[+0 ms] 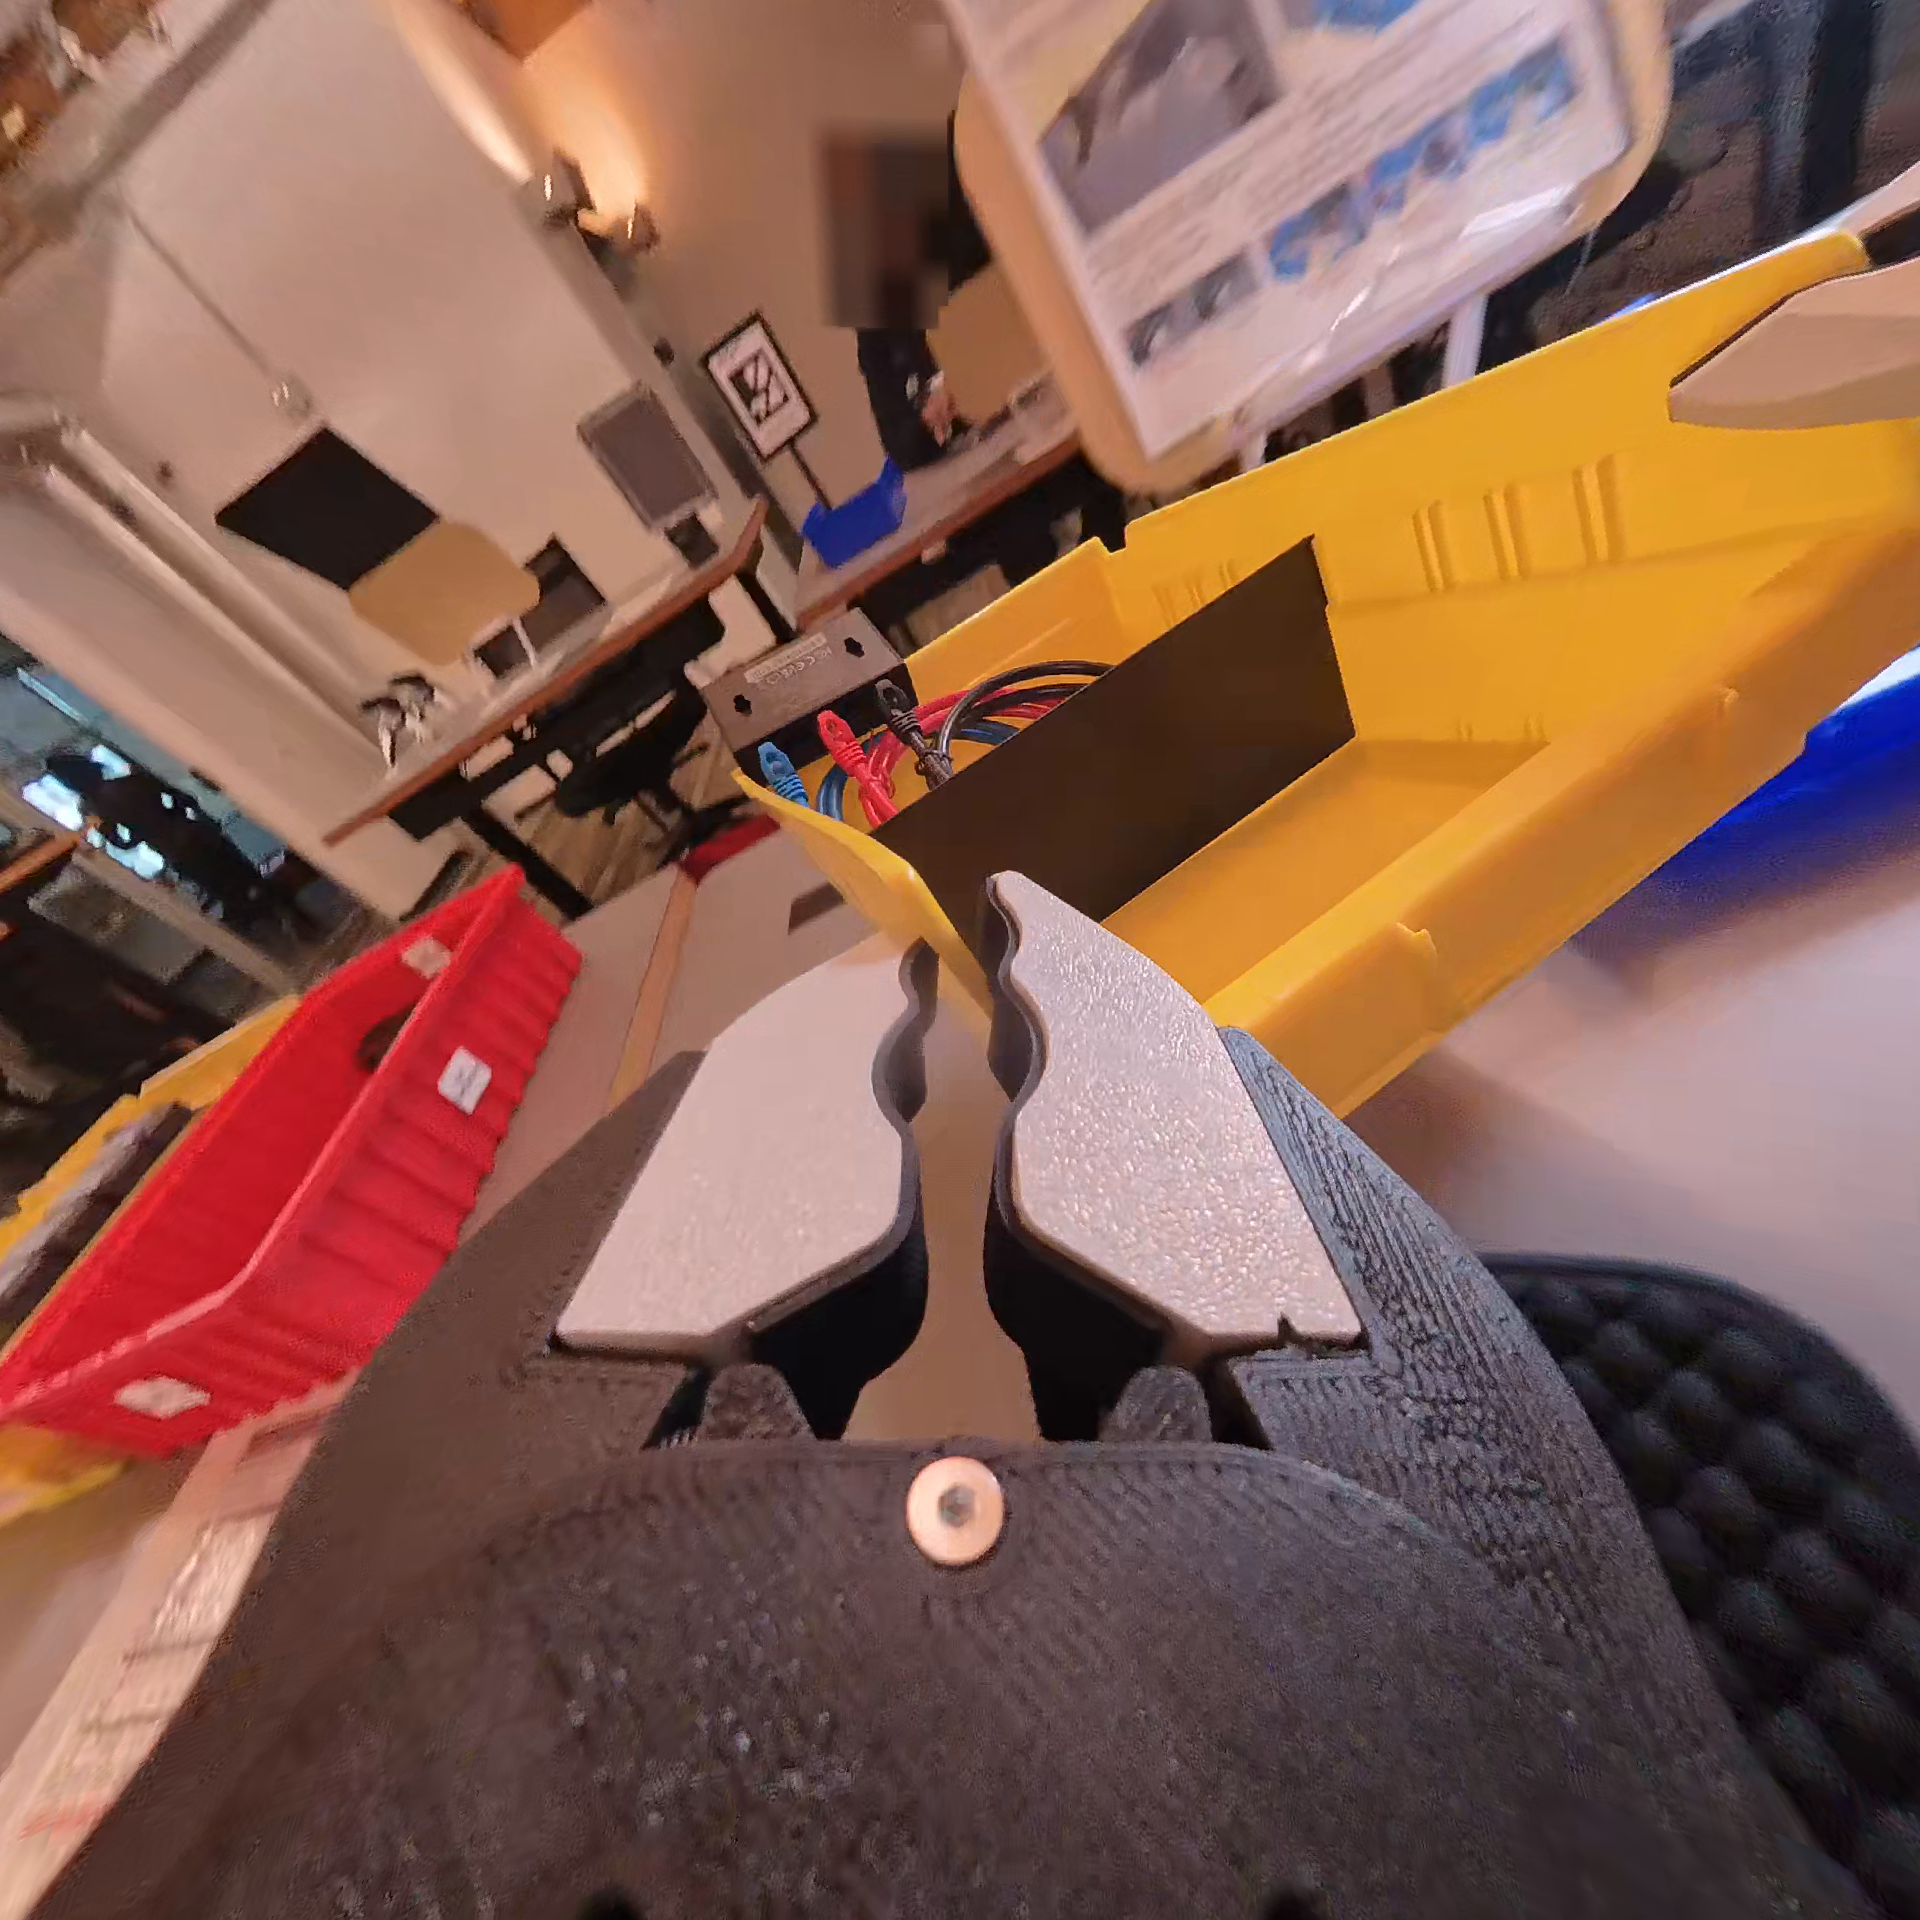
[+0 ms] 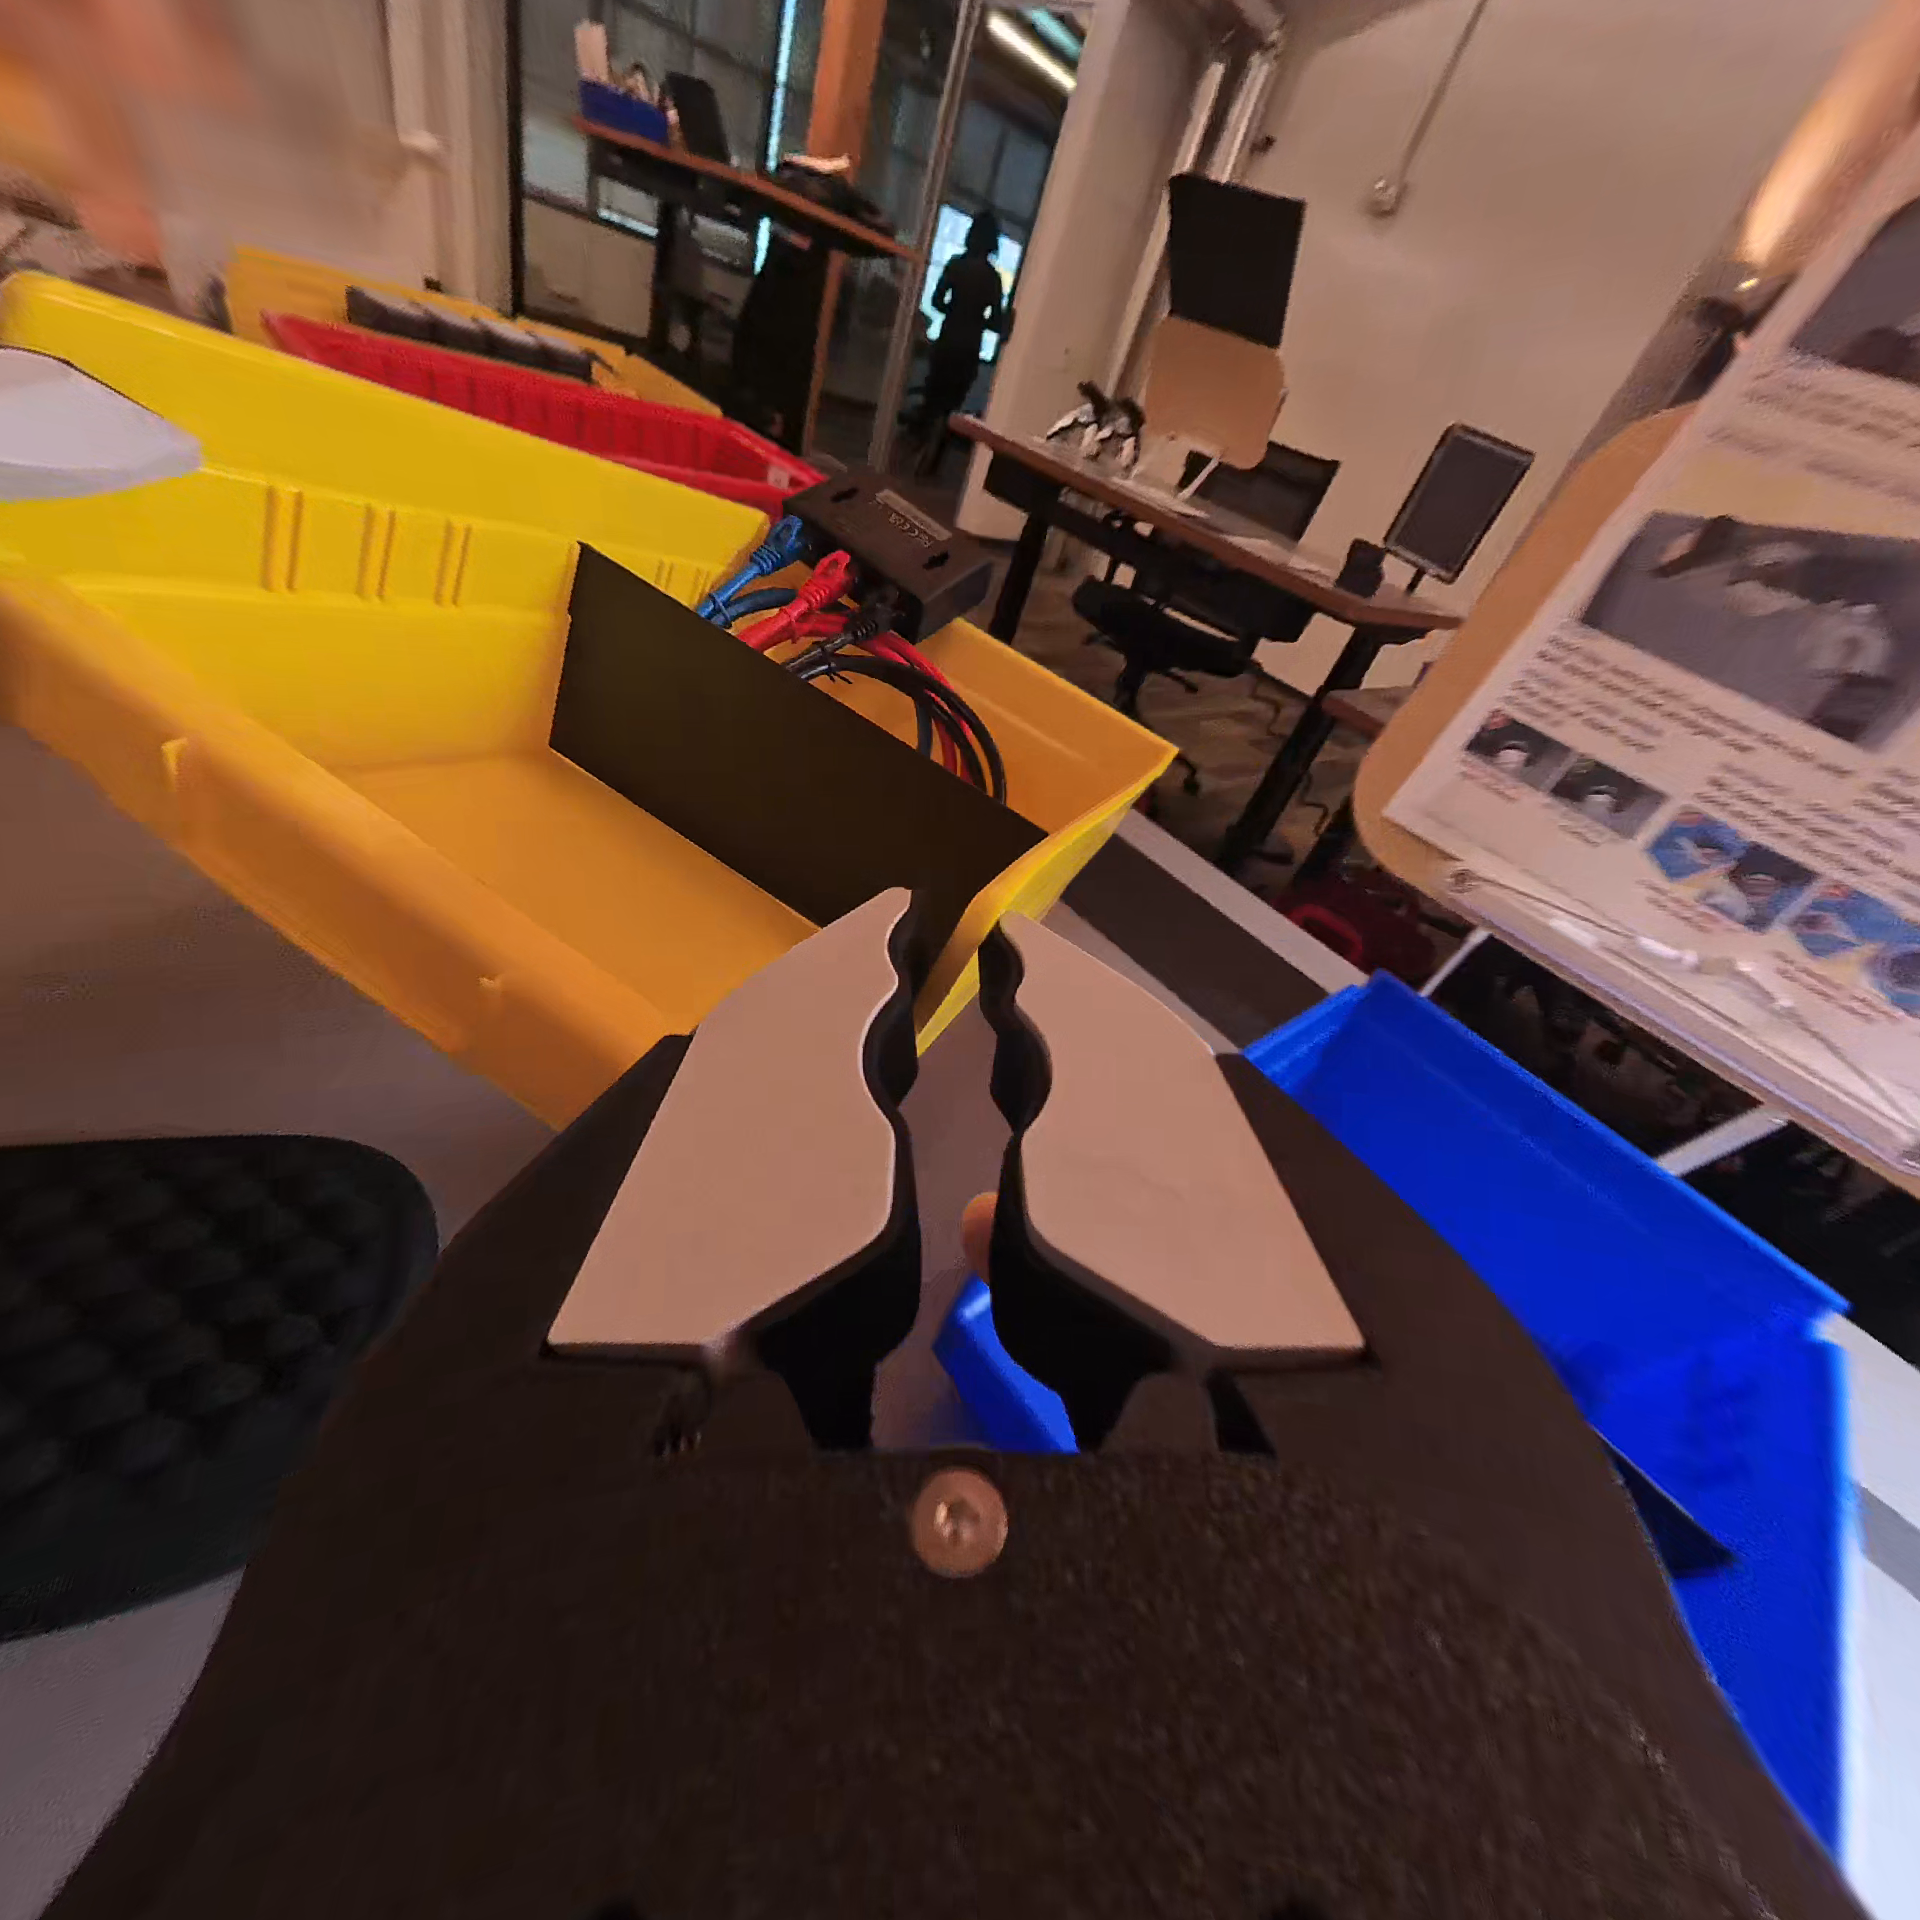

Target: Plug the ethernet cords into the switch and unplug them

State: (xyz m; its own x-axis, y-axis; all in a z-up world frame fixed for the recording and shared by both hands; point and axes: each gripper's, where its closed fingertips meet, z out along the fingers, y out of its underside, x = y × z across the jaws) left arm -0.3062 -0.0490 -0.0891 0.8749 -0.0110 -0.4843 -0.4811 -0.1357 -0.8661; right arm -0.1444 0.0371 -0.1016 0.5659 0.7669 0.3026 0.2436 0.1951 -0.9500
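Left gripper (image 1: 956, 935) and right gripper (image 2: 951, 920) both empty, jaws slightly parted; cords (image 2: 831, 613) plugged into switch (image 2: 894, 540) mid-frame.

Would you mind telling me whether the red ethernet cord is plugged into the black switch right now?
Plugged in, apparently: the red ethernet cord's connector meets the black switch's port face.

Both views are bright, with warm indoor light. In the left wrist view a wall lamp (image 1: 603, 208) glows strongly. The wide lens bends straight lines near the edges. The poster (image 2: 1714, 727) is smeared, perhaps from motion. The yellow bin (image 2: 416, 831) looks fairly sharp; the far room is soft.
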